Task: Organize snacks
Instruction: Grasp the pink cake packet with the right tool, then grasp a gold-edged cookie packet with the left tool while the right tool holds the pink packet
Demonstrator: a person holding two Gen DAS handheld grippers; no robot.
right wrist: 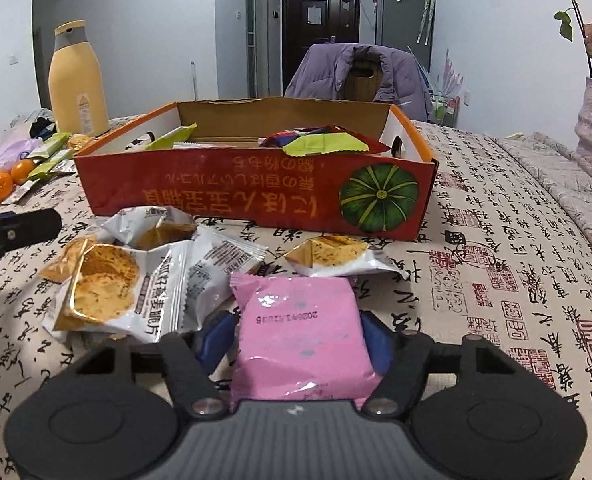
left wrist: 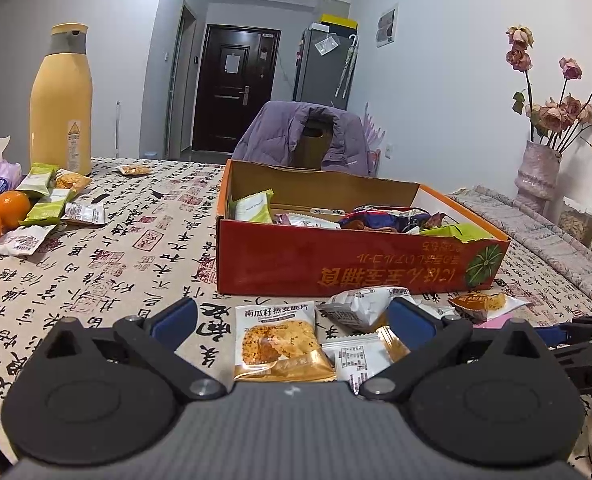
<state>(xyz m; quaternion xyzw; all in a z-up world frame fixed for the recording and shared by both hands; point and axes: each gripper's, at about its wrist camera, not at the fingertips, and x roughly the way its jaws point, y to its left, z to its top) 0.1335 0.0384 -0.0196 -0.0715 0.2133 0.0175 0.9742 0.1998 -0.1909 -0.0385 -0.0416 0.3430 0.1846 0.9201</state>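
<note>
Each black plastic tool (left wrist: 291,316) (right wrist: 296,330) is fitted with blue finger pads (left wrist: 175,316), silver pivot screws and a grey ribbed body.

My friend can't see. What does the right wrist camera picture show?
The right gripper has its blue fingers closed on a pink snack packet on the calligraphy tablecloth. Biscuit packets lie beside it, before a red cardboard box of snacks.
</note>
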